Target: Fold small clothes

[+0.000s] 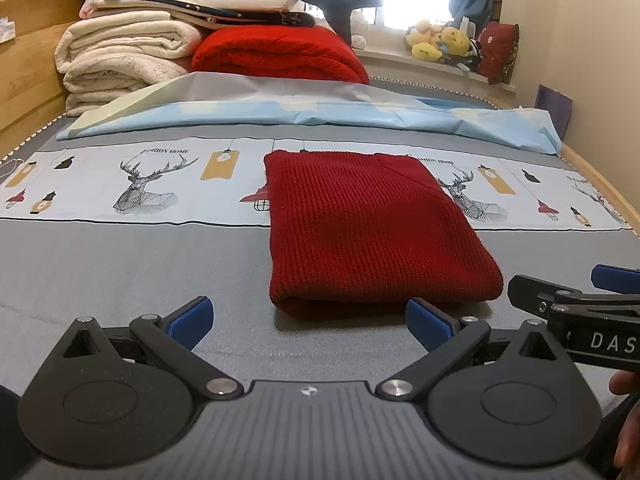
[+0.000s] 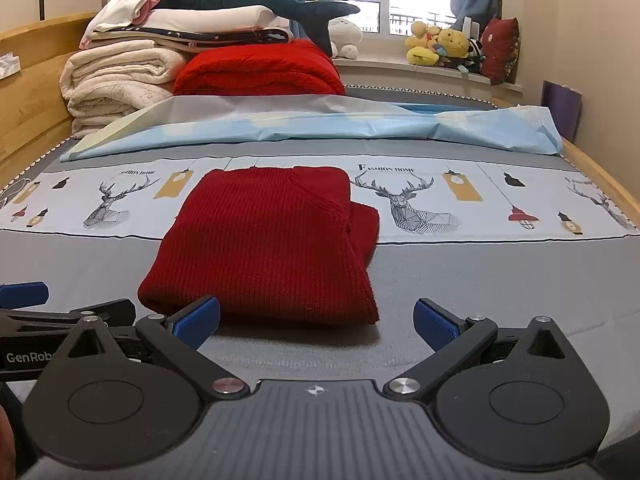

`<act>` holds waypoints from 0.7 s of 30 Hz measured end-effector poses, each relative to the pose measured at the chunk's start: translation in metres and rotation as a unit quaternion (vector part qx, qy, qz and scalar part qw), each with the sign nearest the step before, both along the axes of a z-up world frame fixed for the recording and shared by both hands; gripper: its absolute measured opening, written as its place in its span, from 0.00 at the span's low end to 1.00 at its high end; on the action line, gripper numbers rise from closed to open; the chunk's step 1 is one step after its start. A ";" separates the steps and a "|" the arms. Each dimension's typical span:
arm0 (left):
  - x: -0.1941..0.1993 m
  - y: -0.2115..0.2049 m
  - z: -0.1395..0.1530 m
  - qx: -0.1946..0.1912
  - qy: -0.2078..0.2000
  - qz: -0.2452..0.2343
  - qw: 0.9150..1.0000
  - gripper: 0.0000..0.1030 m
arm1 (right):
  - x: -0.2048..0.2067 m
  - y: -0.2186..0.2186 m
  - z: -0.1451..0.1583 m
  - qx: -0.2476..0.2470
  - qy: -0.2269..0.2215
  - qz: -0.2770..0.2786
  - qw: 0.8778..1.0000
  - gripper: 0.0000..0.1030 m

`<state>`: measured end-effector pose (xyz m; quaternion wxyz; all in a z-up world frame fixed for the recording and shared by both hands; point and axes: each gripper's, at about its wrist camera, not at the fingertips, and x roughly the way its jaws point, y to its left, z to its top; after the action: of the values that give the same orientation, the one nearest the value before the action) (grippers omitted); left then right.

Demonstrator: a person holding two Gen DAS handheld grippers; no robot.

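A dark red knitted sweater (image 1: pixel 372 232) lies folded into a neat rectangle on the grey bed sheet (image 1: pixel 132 264); it also shows in the right wrist view (image 2: pixel 264 248). My left gripper (image 1: pixel 310 320) is open and empty, just in front of the sweater's near edge. My right gripper (image 2: pixel 316 320) is open and empty, also just short of the near edge. The right gripper shows at the right edge of the left wrist view (image 1: pixel 576 304), and the left gripper at the left edge of the right wrist view (image 2: pixel 60 312).
A light blue sheet (image 1: pixel 312 116) lies crumpled across the bed behind the sweater. Folded white blankets (image 1: pixel 120 60) and a red blanket (image 1: pixel 280 54) are stacked at the back left. Plush toys (image 1: pixel 440 42) sit on the windowsill. A wooden bed frame (image 1: pixel 24 80) runs along the left.
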<state>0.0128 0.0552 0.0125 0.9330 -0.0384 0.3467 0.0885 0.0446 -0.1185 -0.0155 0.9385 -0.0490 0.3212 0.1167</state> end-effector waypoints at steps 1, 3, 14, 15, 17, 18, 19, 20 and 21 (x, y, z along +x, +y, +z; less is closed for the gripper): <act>0.001 0.000 0.000 0.000 0.001 0.000 1.000 1.00 | 0.000 0.001 0.000 -0.001 0.000 0.000 1.000 0.99; 0.001 0.000 -0.001 -0.001 0.001 -0.001 1.000 1.00 | 0.000 0.001 0.000 -0.002 0.001 -0.001 1.000 0.99; 0.001 0.000 -0.001 -0.001 0.001 0.000 1.000 1.00 | 0.000 0.002 0.000 -0.002 0.001 -0.005 1.000 0.99; 0.001 0.000 -0.001 -0.001 0.001 0.000 1.000 1.00 | 0.000 0.002 0.000 -0.002 0.001 -0.005 1.000 0.99; 0.001 0.000 -0.001 -0.001 0.001 0.000 1.000 1.00 | 0.000 0.002 0.000 -0.002 0.001 -0.005 1.000 0.99; 0.001 0.000 -0.001 -0.001 0.001 0.000 1.000 1.00 | 0.000 0.002 0.000 -0.003 0.001 -0.005 1.000 0.99; 0.001 0.000 0.000 -0.001 0.001 0.000 1.000 1.00 | 0.000 0.002 0.000 -0.003 0.001 -0.005 1.000 0.99; 0.001 0.000 -0.001 -0.001 0.001 0.000 1.000 1.00 | 0.000 0.002 0.000 -0.003 0.001 -0.005 1.000 0.99; 0.001 0.000 0.000 -0.002 0.001 0.000 1.000 1.00 | 0.000 0.002 0.000 -0.002 0.001 -0.006 1.000 0.99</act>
<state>0.0134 0.0553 0.0120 0.9327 -0.0399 0.3475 0.0876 0.0446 -0.1162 -0.0153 0.9387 -0.0495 0.3227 0.1107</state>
